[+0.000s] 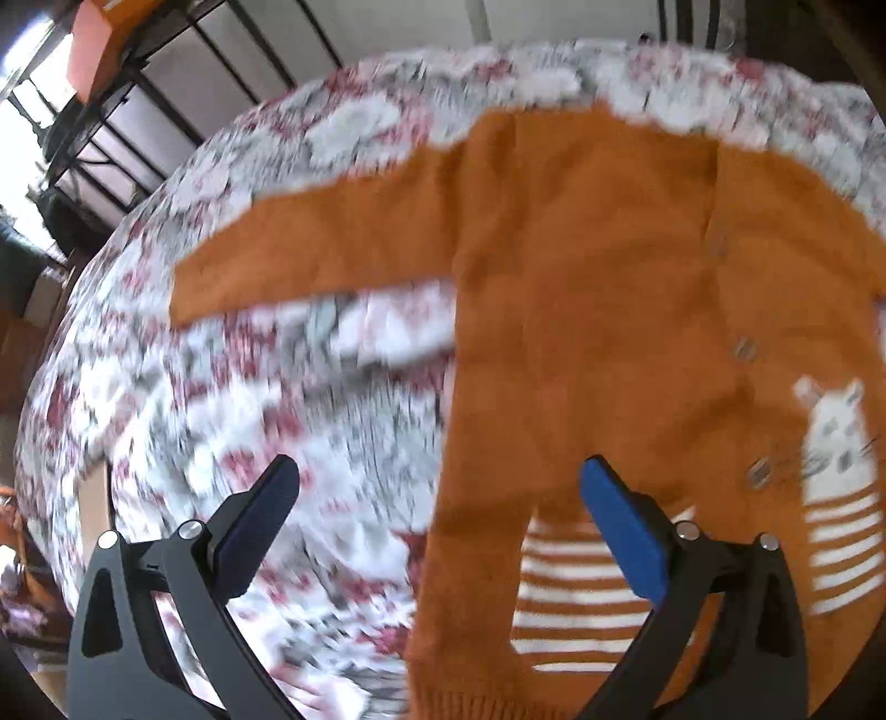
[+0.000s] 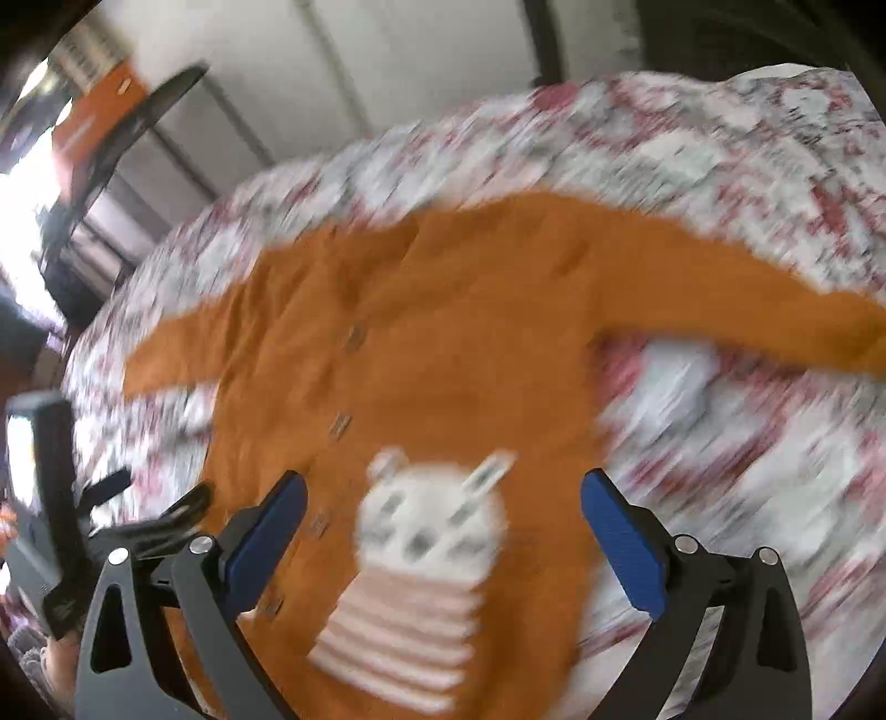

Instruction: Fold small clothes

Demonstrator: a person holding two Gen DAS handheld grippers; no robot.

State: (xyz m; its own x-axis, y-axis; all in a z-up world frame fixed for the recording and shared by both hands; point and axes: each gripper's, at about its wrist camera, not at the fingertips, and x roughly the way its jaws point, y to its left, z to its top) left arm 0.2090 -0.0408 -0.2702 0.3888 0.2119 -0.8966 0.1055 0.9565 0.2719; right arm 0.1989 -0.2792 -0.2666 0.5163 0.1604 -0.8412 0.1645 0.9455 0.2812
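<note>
A small orange knitted cardigan (image 1: 581, 277) lies flat on a floral bedspread (image 1: 277, 387), front up, with both sleeves spread out. Buttons run down its middle, and a white cat motif (image 2: 432, 520) with white stripes sits near the hem. My left gripper (image 1: 440, 487) hovers open over the cardigan's left hem edge, one finger above the bedspread and the other above the striped part. My right gripper (image 2: 443, 487) is open above the cat motif on the cardigan (image 2: 443, 343), holding nothing. The left gripper (image 2: 160, 509) also shows at the left edge of the right wrist view.
The floral bedspread (image 2: 747, 443) surrounds the cardigan on all sides. A black metal shelf frame (image 1: 111, 138) with an orange box (image 1: 99, 33) on top stands beyond the bed's far left. A pale wall runs behind the bed.
</note>
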